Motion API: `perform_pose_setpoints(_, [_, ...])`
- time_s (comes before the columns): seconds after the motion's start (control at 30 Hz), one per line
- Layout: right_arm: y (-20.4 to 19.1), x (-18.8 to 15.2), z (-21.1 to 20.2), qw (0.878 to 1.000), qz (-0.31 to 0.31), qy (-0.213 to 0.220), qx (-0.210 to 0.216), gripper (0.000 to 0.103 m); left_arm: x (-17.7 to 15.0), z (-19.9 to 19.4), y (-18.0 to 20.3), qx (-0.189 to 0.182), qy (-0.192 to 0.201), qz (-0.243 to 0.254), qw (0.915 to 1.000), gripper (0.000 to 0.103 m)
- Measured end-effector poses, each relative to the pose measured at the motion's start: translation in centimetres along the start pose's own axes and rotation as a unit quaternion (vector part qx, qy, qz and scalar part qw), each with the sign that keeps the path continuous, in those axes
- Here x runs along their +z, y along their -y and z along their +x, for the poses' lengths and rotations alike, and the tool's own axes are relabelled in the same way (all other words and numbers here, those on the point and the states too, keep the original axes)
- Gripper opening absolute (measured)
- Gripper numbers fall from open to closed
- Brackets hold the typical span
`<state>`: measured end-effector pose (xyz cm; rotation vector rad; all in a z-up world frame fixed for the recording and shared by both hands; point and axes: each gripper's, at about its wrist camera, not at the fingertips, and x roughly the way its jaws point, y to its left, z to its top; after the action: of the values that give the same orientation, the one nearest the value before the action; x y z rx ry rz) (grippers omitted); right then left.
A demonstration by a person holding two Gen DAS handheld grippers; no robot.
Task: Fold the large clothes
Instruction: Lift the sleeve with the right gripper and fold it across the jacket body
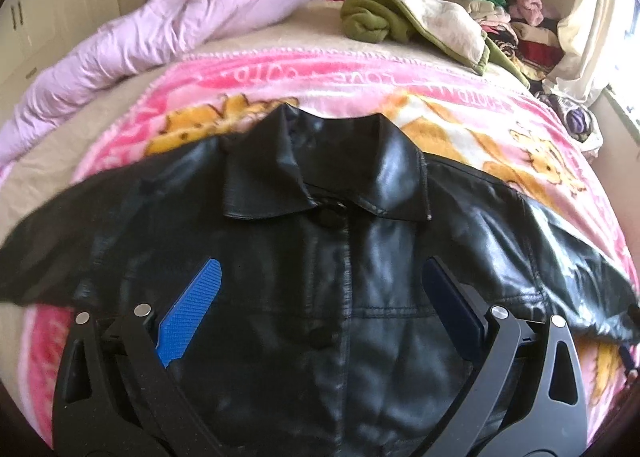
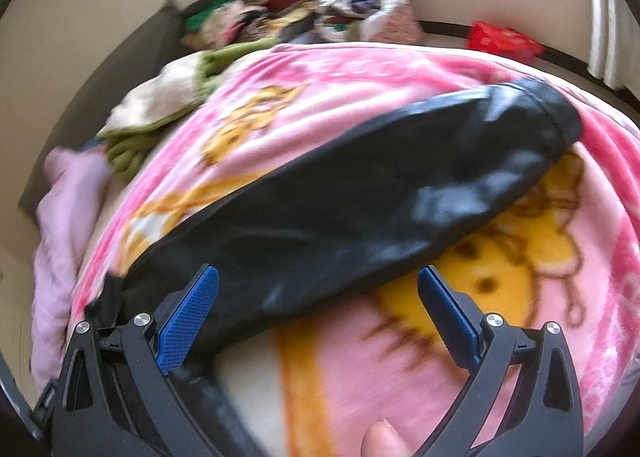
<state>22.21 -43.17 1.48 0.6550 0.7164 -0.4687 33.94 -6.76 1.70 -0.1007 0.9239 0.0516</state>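
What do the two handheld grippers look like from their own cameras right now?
Both match. The left gripper has black, triangular cut-out linkage arms with silver round pivot pins, and flat blue ribbed pads on the fingers. The right gripper has the same black frame, silver pins and blue textured pads. No cables or sleeves show.

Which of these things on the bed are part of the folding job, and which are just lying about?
Part of the job:
black jacket
left gripper, open
right gripper, open

Just lying about:
pink cartoon blanket
lilac quilt
green and cream bundle
clothes pile
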Motion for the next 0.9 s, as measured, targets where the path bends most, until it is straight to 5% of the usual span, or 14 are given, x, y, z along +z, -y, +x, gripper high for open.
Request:
perform_pose_setpoints(0.33, [8.2, 3.9, 3.8, 0.991, 0.114, 0.010, -0.073, 0.099, -0.3, 2.4, 0.0, 0.001, -0.011, 0.002, 0.9999, 0.094])
perform_pose_setpoints(0.67, [11.2, 6.4, 5.9, 0.982, 0.187, 0.022, -0.011, 0.099, 1.5, 0.5, -3.3, 0.001, 0.018, -0.028, 0.9994, 0.094])
perform_pose_setpoints(0.7, [11.1, 6.5, 5.8, 0.982, 0.188, 0.028, -0.002, 0.094, 1.6, 0.4, -3.4, 0.002, 0.021, -0.029, 0.9993, 0.094])
perform_pose_setpoints(0.8, [10.7, 7.1, 5.4, 0.982, 0.182, 0.051, 0.012, 0.052, 1.9, -0.2, -4.1, 0.007, 0.027, -0.030, 0.9992, 0.094])
perform_pose_setpoints(0.9, [9.8, 7.6, 4.9, 0.984, 0.162, 0.060, 0.042, 0.023, 2.1, -0.8, -4.6, 0.002, 0.028, -0.038, 0.9989, 0.094])
